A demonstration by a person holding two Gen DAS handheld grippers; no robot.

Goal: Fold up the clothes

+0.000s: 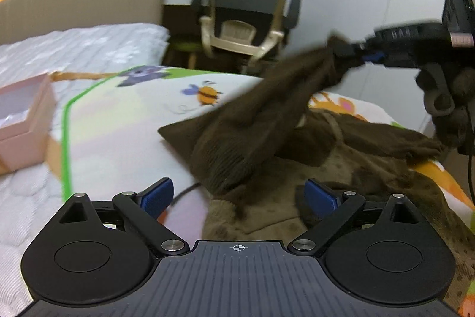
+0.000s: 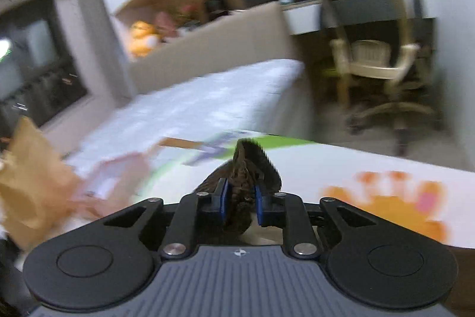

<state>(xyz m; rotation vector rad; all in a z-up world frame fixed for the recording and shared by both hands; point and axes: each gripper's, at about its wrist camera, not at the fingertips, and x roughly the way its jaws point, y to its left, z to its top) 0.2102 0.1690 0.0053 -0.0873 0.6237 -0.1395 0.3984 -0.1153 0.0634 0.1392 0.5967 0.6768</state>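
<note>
Left wrist view: left gripper (image 1: pixel 239 196) gapes empty above the brown garment (image 1: pixel 246 144) on the cartoon blanket (image 1: pixel 124 121); right gripper (image 1: pixel 348 54) lifts one corner. No writing is legible. A pink box (image 1: pixel 22 121) sits left, a chair (image 1: pixel 246 17) behind.

Right wrist view: right gripper (image 2: pixel 241 202) is clenched on bunched garment (image 2: pixel 245 168); the surroundings are blurred.

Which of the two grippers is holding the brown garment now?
The right gripper: its blue pads pinch a bunched edge of the brown garment. The left gripper stands wide open, gripping nothing.

Pink box (image 1: pixel 23 121), office chair (image 1: pixel 243 17) nr bed.
</note>
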